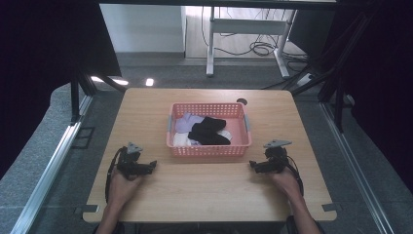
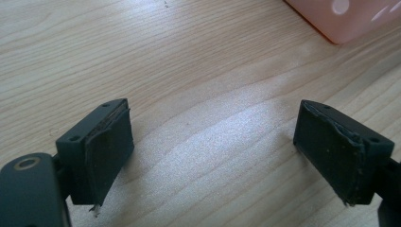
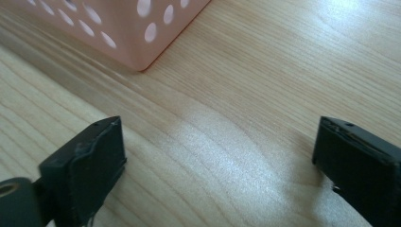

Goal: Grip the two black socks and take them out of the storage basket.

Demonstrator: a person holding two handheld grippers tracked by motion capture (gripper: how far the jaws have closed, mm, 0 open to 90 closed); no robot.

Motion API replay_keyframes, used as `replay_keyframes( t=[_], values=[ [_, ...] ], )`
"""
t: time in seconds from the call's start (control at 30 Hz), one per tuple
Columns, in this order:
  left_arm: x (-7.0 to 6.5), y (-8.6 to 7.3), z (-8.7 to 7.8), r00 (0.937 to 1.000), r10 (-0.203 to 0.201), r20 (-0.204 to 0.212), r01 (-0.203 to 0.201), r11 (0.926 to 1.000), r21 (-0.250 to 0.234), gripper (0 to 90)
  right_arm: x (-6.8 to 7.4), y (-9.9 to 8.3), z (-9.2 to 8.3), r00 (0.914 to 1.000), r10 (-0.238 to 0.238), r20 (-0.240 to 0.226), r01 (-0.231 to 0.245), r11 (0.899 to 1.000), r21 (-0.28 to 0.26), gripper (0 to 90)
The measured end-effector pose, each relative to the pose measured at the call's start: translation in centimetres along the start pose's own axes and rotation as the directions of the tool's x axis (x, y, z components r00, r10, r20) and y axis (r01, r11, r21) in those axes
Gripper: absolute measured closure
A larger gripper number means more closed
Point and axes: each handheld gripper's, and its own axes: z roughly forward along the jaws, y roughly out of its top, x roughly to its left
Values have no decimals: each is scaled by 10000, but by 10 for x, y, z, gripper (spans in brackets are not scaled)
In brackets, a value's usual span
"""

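A pink perforated basket (image 1: pixel 209 146) is set upright at the middle of the table, its long side turned toward the person. Socks are heaped inside it: a black pair (image 1: pixel 209 130) is laid across the top, a lilac one (image 1: pixel 185 122) is tucked at the far left, and white ones (image 1: pixel 182 140) are seen at the near left and under the black
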Motion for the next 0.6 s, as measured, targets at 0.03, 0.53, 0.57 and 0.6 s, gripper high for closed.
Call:
replay_keyframes(
  t=[0.03, 0.53, 0.57, 0.6],
  values=[
    [0, 0, 0, 10000, 2, -1, -2, 10000, -1, 124, 0, 0, 0, 10000, 0, 0, 0, 10000, 0, 0],
    [0, 0, 0, 10000, 4, 0, -4, 10000, -1, 124, 1, -1, 1, 9999, 105, 83, -104, 9998, -169, 0],
    [0, 0, 0, 10000, 5, -1, -5, 10000, 0, 124, 1, -1, 1, 9999, 94, 67, -93, 9998, -170, 0],
    [0, 0, 0, 10000, 5, -1, -5, 10000, 0, 124, 1, -1, 1, 9999, 94, 67, -93, 9998, -170, 0]
  ],
)
